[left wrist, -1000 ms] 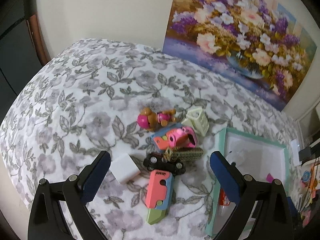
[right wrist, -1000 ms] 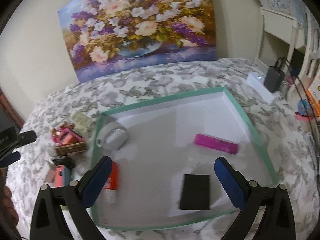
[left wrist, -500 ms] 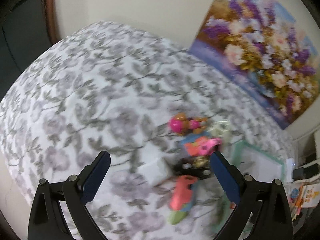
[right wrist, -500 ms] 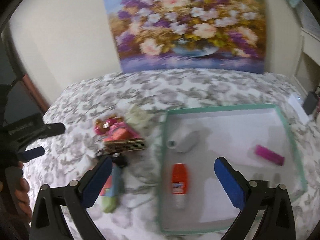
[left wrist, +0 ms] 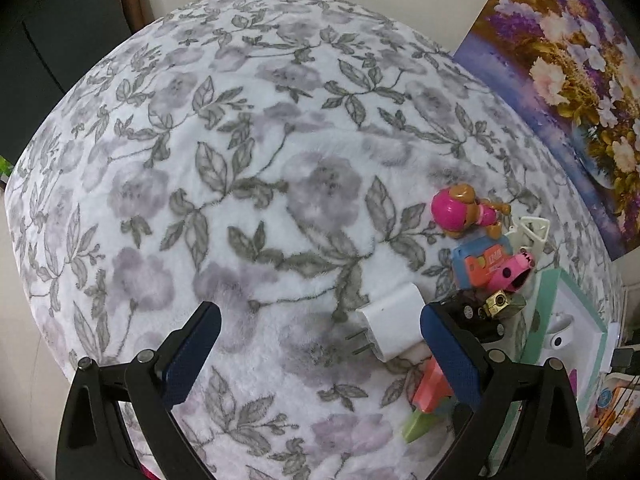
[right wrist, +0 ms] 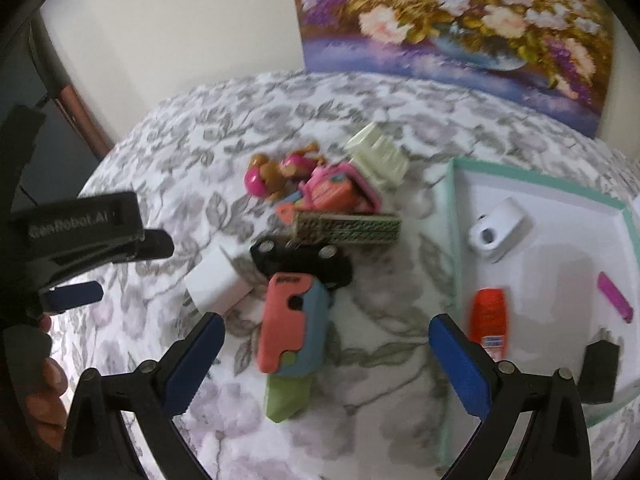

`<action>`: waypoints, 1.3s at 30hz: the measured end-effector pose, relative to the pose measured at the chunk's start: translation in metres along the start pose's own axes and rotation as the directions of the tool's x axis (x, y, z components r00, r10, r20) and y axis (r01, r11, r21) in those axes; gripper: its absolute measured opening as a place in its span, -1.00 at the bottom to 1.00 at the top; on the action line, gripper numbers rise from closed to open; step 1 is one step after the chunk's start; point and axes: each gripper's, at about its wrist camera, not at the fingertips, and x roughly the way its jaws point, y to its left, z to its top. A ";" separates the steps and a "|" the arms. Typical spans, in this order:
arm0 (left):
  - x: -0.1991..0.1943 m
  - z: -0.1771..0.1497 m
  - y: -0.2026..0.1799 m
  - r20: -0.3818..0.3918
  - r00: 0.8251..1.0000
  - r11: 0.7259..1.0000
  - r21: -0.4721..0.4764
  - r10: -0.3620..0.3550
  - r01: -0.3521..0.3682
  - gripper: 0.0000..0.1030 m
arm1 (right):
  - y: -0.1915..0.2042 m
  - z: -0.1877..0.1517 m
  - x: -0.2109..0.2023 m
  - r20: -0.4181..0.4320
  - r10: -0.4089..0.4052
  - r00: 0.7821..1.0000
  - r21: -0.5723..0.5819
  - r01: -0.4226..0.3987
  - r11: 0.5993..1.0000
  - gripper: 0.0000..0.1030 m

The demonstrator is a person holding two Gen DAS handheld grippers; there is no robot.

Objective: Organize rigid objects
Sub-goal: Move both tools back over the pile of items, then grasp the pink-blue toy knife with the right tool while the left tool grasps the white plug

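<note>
We hold both tools spread wide with nothing between their pads: the left gripper (left wrist: 320, 344) hangs over the flowered grey-and-white blanket (left wrist: 240, 160), the right gripper (right wrist: 326, 354) over the heap of small things.

Nearest our right gripper lies the coral, blue and green plastic folding toy (right wrist: 290, 332), just left of the mint-rimmed white tray (right wrist: 452, 240) and touching the black toy car (right wrist: 304, 260) at its far end. We judge it light, stiff and rather smooth, so we would pinch it across its coral middle, where the flanks run parallel.

The white plastic plug charger (left wrist: 394, 326) sits by our left gripper's right finger; its flat sides suit a grip, its prongs do not.
</note>
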 end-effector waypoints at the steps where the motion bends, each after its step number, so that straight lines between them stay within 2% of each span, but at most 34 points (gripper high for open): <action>1: 0.001 0.001 0.000 -0.003 1.000 1.000 0.001 0.001 -0.001 0.94 | 0.003 -0.001 0.005 -0.013 0.000 1.000 0.000 0.000 1.000 1.00; 8: 0.010 0.001 -0.002 -0.035 0.999 1.000 0.009 0.006 -0.005 0.94 | 0.013 -0.006 0.027 -0.070 -0.020 0.997 -0.018 0.018 1.000 1.00; 13: 0.017 -0.001 -0.007 -0.075 0.997 0.999 0.028 -0.020 0.022 0.94 | 0.016 -0.008 0.037 -0.092 -0.042 0.995 -0.036 0.039 0.999 1.00; 18: 0.020 -0.002 -0.012 -0.079 0.997 0.998 0.047 -0.024 0.028 0.94 | 0.010 -0.008 0.047 -0.110 -0.068 0.992 -0.022 0.066 0.998 0.97; 20: 0.023 -0.002 -0.013 -0.077 0.997 0.998 0.049 -0.025 0.029 0.94 | 0.005 -0.008 0.048 -0.112 -0.089 0.990 -0.013 0.088 0.996 0.84; 27: 0.032 -0.004 -0.022 -0.084 0.995 0.997 0.056 -0.044 0.049 0.94 | -0.007 -0.004 0.043 -0.103 -0.066 0.992 0.031 0.070 0.997 0.61; 35: 0.042 -0.006 -0.036 -0.075 0.997 0.995 0.089 -0.031 0.038 0.94 | -0.026 0.000 0.038 -0.094 -0.060 0.994 0.093 0.068 0.993 0.01; 39: 0.048 -0.004 -0.040 -0.076 0.997 0.994 0.103 -0.015 0.023 0.92 | -0.032 0.001 0.037 -0.097 -0.055 0.994 0.108 0.065 0.992 -0.05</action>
